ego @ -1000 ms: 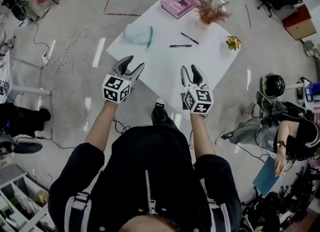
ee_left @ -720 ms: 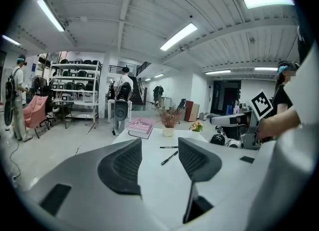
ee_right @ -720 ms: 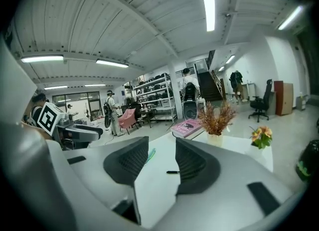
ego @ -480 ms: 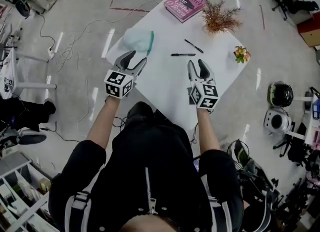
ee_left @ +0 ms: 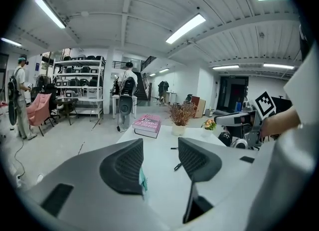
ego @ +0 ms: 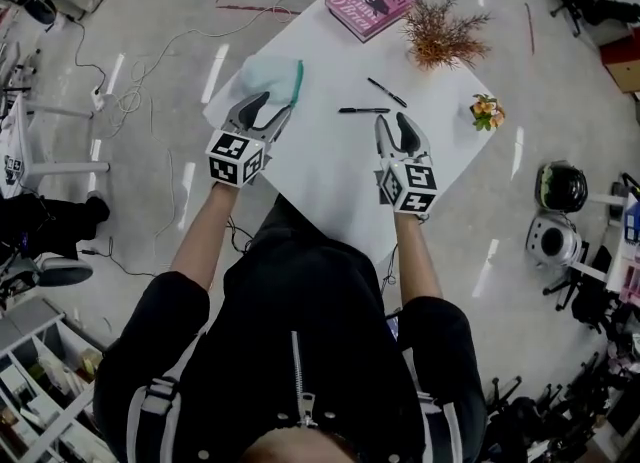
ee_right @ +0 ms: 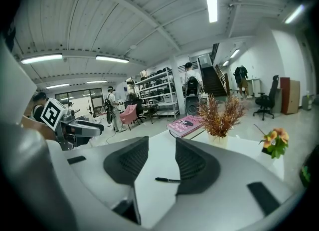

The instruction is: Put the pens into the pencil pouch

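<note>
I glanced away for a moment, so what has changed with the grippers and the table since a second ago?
Both grippers moved forward across the table: the left gripper is now close to the pencil pouch, the right gripper nearer the closer pen. Nothing was taken hold of; both are still open and empty. The pencil pouch, closer pen, farther pen and book lie as before.
</note>
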Demonstrator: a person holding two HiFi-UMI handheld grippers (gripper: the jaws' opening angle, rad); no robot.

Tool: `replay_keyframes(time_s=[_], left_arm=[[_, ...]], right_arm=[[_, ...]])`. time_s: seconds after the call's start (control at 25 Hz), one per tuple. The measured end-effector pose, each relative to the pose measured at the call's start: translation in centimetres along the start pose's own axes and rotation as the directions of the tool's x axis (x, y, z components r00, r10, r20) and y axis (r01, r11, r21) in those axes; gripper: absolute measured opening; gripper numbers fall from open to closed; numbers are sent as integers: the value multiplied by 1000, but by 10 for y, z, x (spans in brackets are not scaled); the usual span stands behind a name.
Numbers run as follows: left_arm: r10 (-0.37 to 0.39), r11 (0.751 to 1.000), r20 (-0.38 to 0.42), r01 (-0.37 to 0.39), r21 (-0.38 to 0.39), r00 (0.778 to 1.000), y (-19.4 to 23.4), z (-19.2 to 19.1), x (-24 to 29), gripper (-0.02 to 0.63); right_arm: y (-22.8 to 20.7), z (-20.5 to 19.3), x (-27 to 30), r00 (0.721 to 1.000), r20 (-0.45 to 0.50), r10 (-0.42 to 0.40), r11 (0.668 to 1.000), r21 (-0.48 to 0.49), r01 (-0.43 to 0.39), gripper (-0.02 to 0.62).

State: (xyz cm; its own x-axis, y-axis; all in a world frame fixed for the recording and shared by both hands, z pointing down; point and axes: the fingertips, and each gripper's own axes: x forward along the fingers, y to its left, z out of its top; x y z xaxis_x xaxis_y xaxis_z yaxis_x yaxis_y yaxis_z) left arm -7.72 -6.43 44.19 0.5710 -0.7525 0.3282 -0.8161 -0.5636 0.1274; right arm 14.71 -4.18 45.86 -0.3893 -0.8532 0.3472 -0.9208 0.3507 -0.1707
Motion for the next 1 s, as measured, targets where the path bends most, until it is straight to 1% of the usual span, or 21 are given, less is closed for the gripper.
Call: replay_keyframes(time_s=[0.16, 0.36, 0.56, 0.84, 1.0], left_arm=[[-6, 1000, -38, 6, -8, 999, 7, -12, 16, 233], [-30, 999, -90, 27, -26, 995, 17, -32, 43, 233], [-54, 998, -148, 49, -40, 987, 26, -56, 72, 233], [-47, 998, -229, 37, -51, 972, 45, -90, 111, 233], [-70, 996, -241, 53, -79, 968, 52, -101, 128, 233]], right_arm=[[-3, -3, 3, 1000, -19, -10, 1000, -3, 10, 163], [-8, -18, 10, 998, -58, -30, 1000, -2, 30, 163], [-15, -35, 16, 993, -107, -55, 998, 12, 57, 163], [-30, -49, 23, 984, -151, -97, 994, 42, 104, 163], [-35, -58, 26, 980, -162, -114, 989, 71, 127, 164]])
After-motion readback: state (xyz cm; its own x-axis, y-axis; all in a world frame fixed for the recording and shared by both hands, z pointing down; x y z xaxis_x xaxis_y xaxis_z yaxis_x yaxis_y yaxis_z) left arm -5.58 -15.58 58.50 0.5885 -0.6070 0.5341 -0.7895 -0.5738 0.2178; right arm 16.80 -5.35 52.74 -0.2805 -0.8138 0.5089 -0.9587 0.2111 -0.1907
